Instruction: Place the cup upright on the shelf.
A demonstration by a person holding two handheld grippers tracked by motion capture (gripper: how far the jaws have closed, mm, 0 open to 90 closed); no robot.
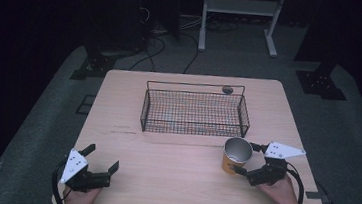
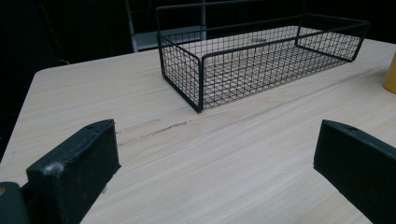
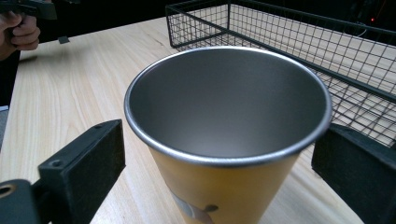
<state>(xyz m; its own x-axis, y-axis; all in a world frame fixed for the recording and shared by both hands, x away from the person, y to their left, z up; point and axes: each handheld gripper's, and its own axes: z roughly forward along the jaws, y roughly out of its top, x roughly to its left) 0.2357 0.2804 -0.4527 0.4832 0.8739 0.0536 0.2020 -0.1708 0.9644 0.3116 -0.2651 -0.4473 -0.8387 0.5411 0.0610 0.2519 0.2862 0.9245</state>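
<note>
Spanning most of the high view: a pale wooden table, set on grey floor with dark surroundings and a white-legged frame beyond the far edge. Toward the table's far middle, a black wire basket, rectangular, open-topped, standing flat with nothing visible inside; a small dark round object just behind its far rim, too small to identify. Just in front of the basket's near right corner, an upright cup, yellow-orange outside with a faint printed mark low on its side, bare metal inside, close to the basket but apart from it. At the cup, the right tongs, held from the near right edge by a hand, spread wide with one black jaw on either side of the cup; in the right gripper view each jaw beside the cup wall with a gap, not pressing it. At the near left corner, the left tongs, held by the other hand, likewise spread wide over bare table, gripping nothing, well apart from cup and basket. Between the left tongs and the basket, a thin dark scratch along the wood grain.
</note>
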